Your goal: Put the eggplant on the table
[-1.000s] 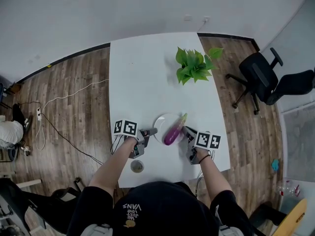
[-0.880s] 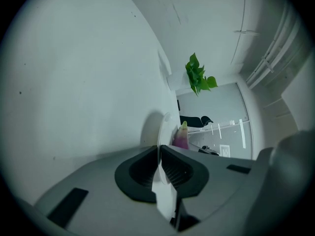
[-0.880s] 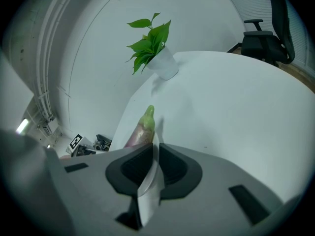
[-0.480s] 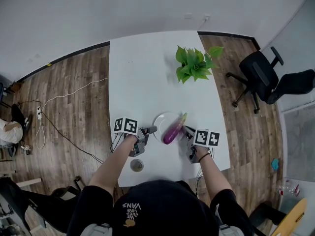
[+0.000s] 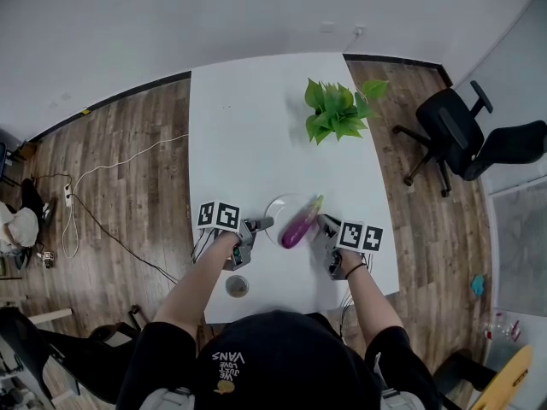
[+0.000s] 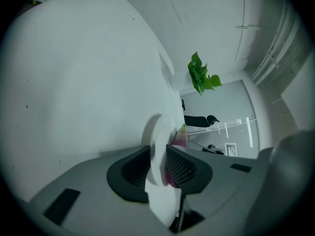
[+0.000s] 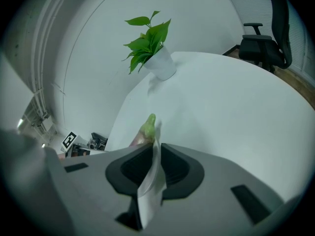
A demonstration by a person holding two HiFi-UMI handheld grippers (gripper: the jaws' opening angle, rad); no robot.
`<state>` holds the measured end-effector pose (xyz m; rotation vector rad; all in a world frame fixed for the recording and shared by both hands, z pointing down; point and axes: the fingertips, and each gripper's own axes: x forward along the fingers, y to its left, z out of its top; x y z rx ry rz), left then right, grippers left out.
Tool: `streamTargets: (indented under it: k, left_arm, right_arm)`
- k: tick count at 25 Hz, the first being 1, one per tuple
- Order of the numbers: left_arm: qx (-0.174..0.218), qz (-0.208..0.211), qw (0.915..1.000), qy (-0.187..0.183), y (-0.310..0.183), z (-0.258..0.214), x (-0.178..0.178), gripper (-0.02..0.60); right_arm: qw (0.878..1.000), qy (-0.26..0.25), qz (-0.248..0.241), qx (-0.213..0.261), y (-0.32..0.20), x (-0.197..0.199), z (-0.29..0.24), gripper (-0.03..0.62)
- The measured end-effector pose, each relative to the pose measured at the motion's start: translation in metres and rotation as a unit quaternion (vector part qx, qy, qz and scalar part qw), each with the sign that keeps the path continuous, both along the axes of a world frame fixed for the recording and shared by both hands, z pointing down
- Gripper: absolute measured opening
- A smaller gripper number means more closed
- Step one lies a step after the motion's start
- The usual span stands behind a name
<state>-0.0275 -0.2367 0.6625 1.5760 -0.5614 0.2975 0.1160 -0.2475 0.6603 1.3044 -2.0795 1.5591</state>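
Note:
A purple eggplant (image 5: 299, 222) with a green stem lies on a white plate (image 5: 278, 207) near the front of the white table (image 5: 248, 135). My left gripper (image 5: 261, 225) is shut on the plate's left rim, and my right gripper (image 5: 323, 222) is shut on its right rim. In the left gripper view the plate (image 6: 156, 149) stands edge-on between the jaws, with the eggplant (image 6: 180, 137) just behind it. In the right gripper view the plate's rim (image 7: 154, 168) sits between the jaws and the eggplant's green tip (image 7: 148, 125) shows above it.
A potted green plant (image 5: 335, 114) stands at the table's far right. A small round jar (image 5: 238, 286) sits near the front edge, left of my arms. A black office chair (image 5: 466, 139) stands on the wood floor to the right; cables (image 5: 111, 229) lie to the left.
The plate with the eggplant has shifted slightly to the left and away, both grippers still on its rim. The right gripper has moved a little with it.

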Motion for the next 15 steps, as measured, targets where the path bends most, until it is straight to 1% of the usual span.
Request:
streamTargets:
  k: [4, 10, 12, 15]
  left_arm:
    - [0.003, 0.002, 0.9999, -0.010, 0.001, -0.001, -0.003, 0.101]
    - [0.017, -0.011, 0.9996, -0.021, -0.001, -0.003, -0.014, 0.114]
    - [0.038, -0.013, 0.9989, -0.026, -0.003, -0.007, -0.015, 0.114]
    - [0.094, -0.005, 0.9943, -0.050, -0.007, -0.015, -0.016, 0.114]
  right_arm:
    - [1.000, 0.003, -0.006, -0.005, 0.003, 0.000, 0.001, 0.044]
    - [1.000, 0.006, -0.010, -0.005, 0.010, -0.002, 0.001, 0.044]
    - [1.000, 0.010, -0.010, 0.001, 0.011, -0.002, -0.001, 0.044]
    - [1.000, 0.023, -0.006, 0.021, 0.011, -0.001, -0.009, 0.044]
